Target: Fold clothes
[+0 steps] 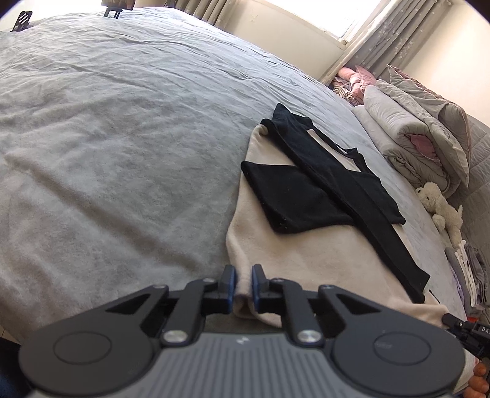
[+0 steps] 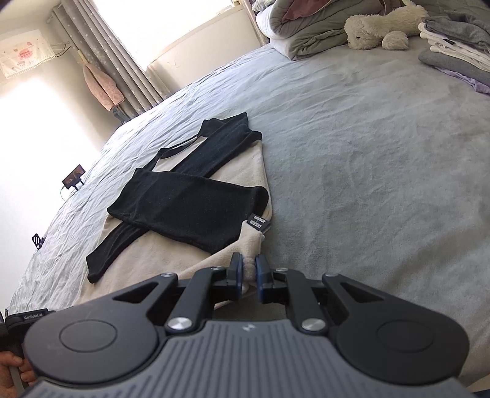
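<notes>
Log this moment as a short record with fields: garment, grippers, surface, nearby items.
garment: beige sweater with black sleeves folded across it, lying flat
left gripper: shut on the sweater's near hem
right gripper: shut on the other hem corner
surface: grey bedspread
nearby: white plush toy, folded clothes stack, rolled quilts

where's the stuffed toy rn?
The white stuffed toy lies at the far end of the bed, top right in the right wrist view, between the folded grey quilt and the stack of folded clothes. In the left wrist view it sits at the right edge.
</notes>
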`<state>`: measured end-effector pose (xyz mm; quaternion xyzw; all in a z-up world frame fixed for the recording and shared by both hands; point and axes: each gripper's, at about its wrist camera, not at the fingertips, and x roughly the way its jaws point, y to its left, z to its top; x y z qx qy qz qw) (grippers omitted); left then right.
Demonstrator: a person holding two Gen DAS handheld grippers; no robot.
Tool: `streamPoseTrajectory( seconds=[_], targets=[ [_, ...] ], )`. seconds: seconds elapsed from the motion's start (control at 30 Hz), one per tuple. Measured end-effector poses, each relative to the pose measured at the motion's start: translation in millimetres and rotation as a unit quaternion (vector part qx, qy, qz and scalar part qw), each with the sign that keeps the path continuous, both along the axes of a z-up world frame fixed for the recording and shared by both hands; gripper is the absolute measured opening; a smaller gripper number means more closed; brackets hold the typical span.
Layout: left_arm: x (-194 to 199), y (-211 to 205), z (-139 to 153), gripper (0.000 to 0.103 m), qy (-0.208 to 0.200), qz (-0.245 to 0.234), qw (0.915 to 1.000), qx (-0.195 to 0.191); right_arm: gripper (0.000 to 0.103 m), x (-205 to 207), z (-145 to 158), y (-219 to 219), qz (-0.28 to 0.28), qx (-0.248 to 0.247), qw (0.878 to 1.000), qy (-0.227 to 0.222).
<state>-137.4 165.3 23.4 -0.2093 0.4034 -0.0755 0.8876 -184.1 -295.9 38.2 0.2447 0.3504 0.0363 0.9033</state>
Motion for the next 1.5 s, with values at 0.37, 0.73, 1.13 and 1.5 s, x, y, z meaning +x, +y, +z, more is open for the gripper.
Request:
streamPoseTrajectory(
  seconds=[0.37,0.73,1.13,1.5],
  targets=[
    [11.2,-11.9,-3.2,0.024,-0.004,-0.008,0.9997,0.023,0.016,23.5,-10.2,5.9,-0.003,-0.001,0.999,0.037],
    [9.1,-12.1,-3.5,0.024,-0.008,-0.002,0.9997,0.022,0.018,36.3,-16.4,7.0,-0.018,-0.01,0.998,0.059],
    [10.6,-10.4,-4.1,0.024,-0.003,0.003,0.9999,0.015,0.02,38.7,-19.7,9.9,-0.022,-0.027,0.998,0.059],
    [10.2,-12.2,-3.5,0.021,-0.005,0.008,0.9996,0.026,0.015,33.8,-13.5,13.6,-0.014,-0.045,0.998,0.037]
  ],
)
